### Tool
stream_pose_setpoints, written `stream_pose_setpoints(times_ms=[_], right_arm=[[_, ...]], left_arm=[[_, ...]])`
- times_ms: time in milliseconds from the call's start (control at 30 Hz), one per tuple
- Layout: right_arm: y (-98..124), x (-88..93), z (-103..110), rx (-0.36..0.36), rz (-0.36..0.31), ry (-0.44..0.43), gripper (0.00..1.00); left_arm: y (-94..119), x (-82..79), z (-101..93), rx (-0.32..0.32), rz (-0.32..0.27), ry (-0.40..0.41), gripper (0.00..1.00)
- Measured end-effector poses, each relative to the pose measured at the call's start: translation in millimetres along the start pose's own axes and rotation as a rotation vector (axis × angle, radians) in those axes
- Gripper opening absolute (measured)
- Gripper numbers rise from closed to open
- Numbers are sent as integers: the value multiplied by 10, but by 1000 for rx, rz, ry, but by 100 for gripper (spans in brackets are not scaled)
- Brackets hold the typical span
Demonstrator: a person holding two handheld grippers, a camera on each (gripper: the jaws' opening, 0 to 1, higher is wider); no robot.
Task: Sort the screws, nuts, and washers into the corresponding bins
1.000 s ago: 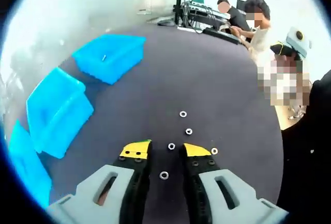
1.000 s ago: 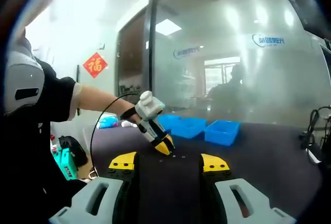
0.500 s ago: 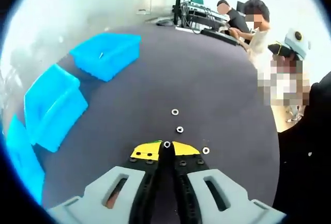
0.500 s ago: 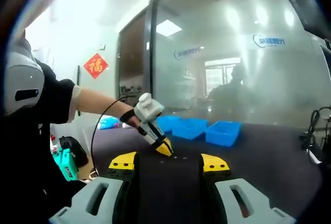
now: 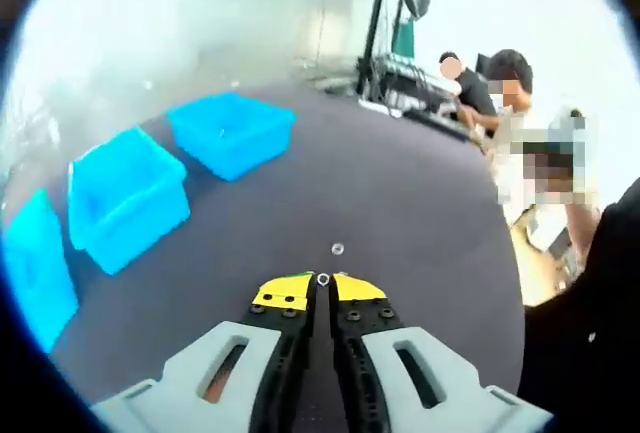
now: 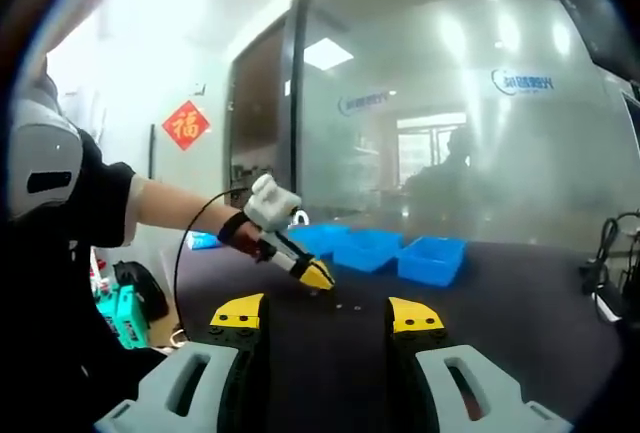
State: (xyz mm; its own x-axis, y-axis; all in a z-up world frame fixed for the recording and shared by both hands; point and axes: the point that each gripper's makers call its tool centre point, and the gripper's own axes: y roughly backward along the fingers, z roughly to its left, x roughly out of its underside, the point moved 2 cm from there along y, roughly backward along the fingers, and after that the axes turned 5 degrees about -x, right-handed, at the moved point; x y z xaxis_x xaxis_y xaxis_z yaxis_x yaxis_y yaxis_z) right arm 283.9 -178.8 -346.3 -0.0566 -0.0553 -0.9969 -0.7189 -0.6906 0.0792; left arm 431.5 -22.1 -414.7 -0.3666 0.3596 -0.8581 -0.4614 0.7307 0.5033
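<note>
My left gripper (image 5: 321, 287) is shut, and a small silver washer (image 5: 322, 278) sits pinched at its yellow tips, lifted above the dark table (image 5: 400, 203). One more washer (image 5: 337, 249) lies on the table just beyond the tips. Three blue bins stand to the left: the far bin (image 5: 232, 131), the middle bin (image 5: 125, 196) and the near bin (image 5: 30, 263). In the right gripper view the left gripper (image 6: 318, 277) hangs over the table on a person's arm, near a few tiny parts (image 6: 345, 305). My right gripper (image 6: 326, 315) is open and holds nothing.
People sit at a desk with cables and equipment (image 5: 420, 78) beyond the table's far right edge. A glass wall (image 6: 450, 133) rises behind the blue bins (image 6: 432, 255). A green bag (image 6: 125, 313) lies on the floor at the left.
The left gripper went from open to shut around a washer, then rose from the table with it. The loose washers now look farther off. The right gripper stayed put.
</note>
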Motion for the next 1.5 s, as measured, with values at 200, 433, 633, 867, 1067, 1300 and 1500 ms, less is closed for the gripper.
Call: stream_pose_setpoints(times_ms=[200, 433, 633, 867, 1067, 1300, 1500], right_arm=[[-31, -7, 6, 6, -3, 4, 42], [-55, -72, 19, 11, -19, 14, 42], [-66, -118, 43, 8, -27, 20, 42], [-75, -161, 63, 2, -33, 26, 42], [-74, -185, 67, 0, -35, 31, 42], [-75, -192, 81, -3, -40, 31, 42], [-74, -200, 56, 6, -41, 30, 42]], left_arm=[[275, -266, -57, -88, -193, 16, 6], [596, -442, -265, -120, -367, -29, 6], [876, -557, -399, -162, -491, -30, 6], [1055, -589, -321, -209, -558, -1, 6], [1171, -568, -16, -311, -567, -5, 6], [1374, -521, 674, -501, -577, 38, 6], [1558, -628, 1108, -609, -614, 52, 6]])
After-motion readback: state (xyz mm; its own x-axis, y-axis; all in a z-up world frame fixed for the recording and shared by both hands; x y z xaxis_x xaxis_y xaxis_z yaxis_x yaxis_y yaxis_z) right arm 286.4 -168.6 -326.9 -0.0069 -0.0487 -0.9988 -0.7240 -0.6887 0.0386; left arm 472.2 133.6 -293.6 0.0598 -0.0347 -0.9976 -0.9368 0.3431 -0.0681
